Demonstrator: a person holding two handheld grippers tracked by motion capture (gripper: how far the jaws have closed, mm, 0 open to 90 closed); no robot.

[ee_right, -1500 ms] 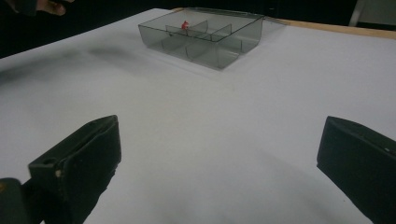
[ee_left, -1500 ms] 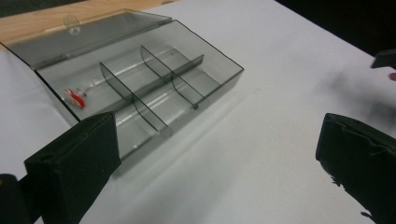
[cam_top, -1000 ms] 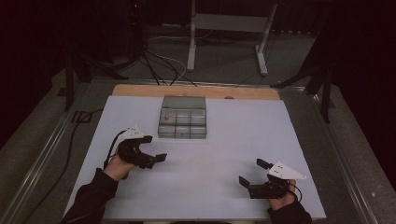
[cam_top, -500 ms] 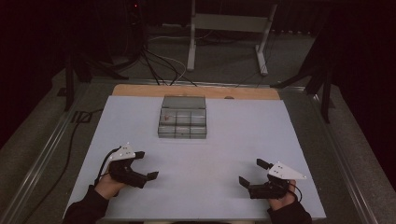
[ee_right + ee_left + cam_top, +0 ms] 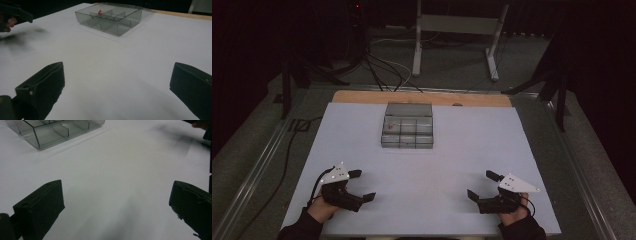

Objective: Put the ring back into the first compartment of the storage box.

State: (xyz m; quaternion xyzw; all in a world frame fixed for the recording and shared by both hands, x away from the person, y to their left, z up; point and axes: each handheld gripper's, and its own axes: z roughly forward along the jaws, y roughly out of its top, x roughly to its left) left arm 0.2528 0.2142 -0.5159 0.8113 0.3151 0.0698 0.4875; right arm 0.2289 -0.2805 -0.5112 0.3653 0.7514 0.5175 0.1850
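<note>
Jaws of the left gripper (image 5: 361,185) stand spread wide over bare white table (image 5: 437,170), holding nothing. The right gripper (image 5: 481,185) is spread the same way and also empty. From each, the clear box (image 5: 408,132) with compartments sits well apart, toward 12 o'clock on the table. A small red thing (image 5: 100,11) lies in a far compartment; what it is cannot be made out.

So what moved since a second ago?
The left hand-held gripper pulled back from near the clear box toward the person's edge of the table, open and holding nothing. The right hand-held gripper, the box and the small red thing inside stayed put.
</note>
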